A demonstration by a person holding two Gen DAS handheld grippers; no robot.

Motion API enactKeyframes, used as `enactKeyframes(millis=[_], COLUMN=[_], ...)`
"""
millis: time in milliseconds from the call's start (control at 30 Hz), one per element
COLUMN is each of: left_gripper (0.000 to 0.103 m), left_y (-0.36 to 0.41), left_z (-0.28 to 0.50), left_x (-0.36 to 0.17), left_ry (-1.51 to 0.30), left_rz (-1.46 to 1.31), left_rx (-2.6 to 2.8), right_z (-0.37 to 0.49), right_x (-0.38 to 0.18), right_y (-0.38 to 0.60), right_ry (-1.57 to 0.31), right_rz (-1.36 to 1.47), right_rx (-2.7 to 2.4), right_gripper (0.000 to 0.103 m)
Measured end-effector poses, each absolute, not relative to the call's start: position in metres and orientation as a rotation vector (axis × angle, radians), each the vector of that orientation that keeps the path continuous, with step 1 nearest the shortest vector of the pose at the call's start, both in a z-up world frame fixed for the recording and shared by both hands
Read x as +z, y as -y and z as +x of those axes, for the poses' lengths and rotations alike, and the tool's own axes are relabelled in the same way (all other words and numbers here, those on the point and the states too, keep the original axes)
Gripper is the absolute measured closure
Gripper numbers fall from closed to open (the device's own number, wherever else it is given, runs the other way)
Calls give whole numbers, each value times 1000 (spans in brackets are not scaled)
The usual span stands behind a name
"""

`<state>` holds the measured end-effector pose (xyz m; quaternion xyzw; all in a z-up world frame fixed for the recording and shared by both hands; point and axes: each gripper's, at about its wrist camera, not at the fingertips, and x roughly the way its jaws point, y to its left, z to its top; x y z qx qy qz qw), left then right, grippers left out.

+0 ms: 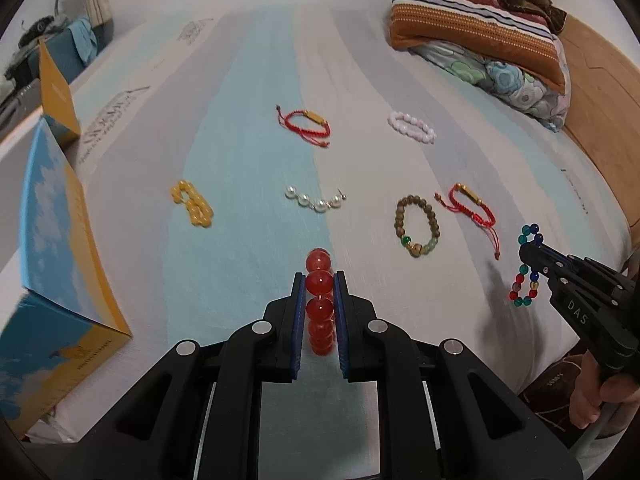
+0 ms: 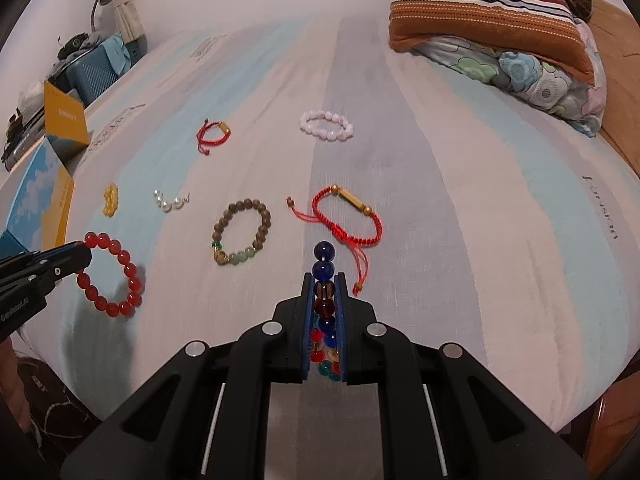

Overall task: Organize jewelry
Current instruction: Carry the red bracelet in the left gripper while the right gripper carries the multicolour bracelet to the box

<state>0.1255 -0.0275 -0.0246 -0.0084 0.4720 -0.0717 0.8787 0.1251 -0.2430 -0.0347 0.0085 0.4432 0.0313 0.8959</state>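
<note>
Holding one bracelet apiece, both grippers look mid-pickup w/ the rest of the jewelry not yet sorted. Left gripper (image 1: 319,280) is clamped on the red bead bracelet (image 1: 319,304); from the right wrist view that loop hangs from its tips just above the bedsheet (image 2: 460,200), near the front edge. Right gripper (image 2: 324,276) is pinched on the multicolor bead bracelet (image 2: 325,300), beads stacked between the blue pads, rest of the loop dangling below. Judged step: carry phase, prob. toward the blue-and-yellow box (image 1: 60,240) at the left edge of the bed, though the frames don't show if it's open or what's inside, so the destination is a guess. Next move calls for a firm grip, since round beads can roll out of flat pads, and for keeping the two grippers apart so the loops don't tangle. Lying loose on the sheet: yellow bead bracelet (image 1: 192,204) nearest the box, pearl strand (image 1: 316,199), brown bead bracelet (image 1: 418,226), a red cord bracelet (image 1: 472,208) w/ trailing ends just beside the right gripper, a second red cord bracelet (image 1: 306,124) farther back, and a pink bead bracelet (image 1: 412,127). Nothing blocks the left gripper's path to the box. Folded blankets (image 1: 480,28) sit well clear at the far corner.
</note>
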Motion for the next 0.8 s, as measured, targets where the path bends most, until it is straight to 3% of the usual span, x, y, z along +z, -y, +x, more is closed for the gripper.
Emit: enactKeyframes(millis=[800], left_gripper=[90], left_y=[-16], left_z=[126], left_x=[70], left_ry=[-855], left_rz=[-16], left_rx=[-68], right_z=[165], right_x=[48], right_y=[172], right_ry=[-805], right_rz=[-49], right_rx=[96], right_gripper=[94])
